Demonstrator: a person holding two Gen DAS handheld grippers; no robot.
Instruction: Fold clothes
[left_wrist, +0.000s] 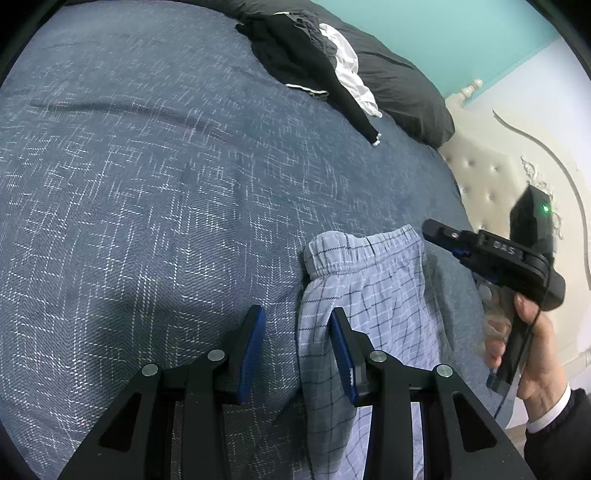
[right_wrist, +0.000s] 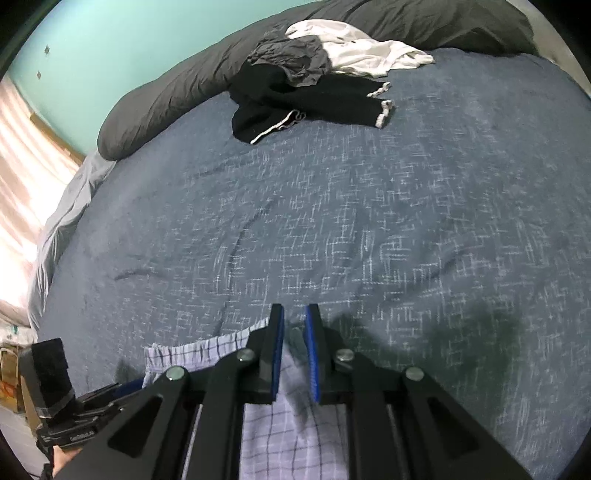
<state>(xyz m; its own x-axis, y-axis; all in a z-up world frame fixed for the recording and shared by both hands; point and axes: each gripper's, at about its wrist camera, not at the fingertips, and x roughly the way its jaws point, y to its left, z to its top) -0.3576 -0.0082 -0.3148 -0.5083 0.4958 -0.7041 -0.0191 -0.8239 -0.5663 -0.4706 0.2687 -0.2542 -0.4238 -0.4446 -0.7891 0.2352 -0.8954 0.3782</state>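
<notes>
- Checked shorts (left_wrist: 369, 280) lie at the near edge of the bed (left_wrist: 147, 184).
- Left tongs (left_wrist: 297, 332) stand partly open, astride the shorts' edge, pressing nothing.
- Right tongs (right_wrist: 294, 332) are almost closed above the shorts, gripping nothing.
- A pile of clothes (right_wrist: 314, 81) lies far off.

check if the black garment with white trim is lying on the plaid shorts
No, the black garment with white trim lies far up the bed by the dark pillows, apart from the plaid shorts.

Matt woven bedspread (left_wrist: 147, 203), soft checked cloth shorts (left_wrist: 369, 288), tufted glossy headboard (left_wrist: 480, 177), matt plastic fingers (left_wrist: 251, 347).
</notes>
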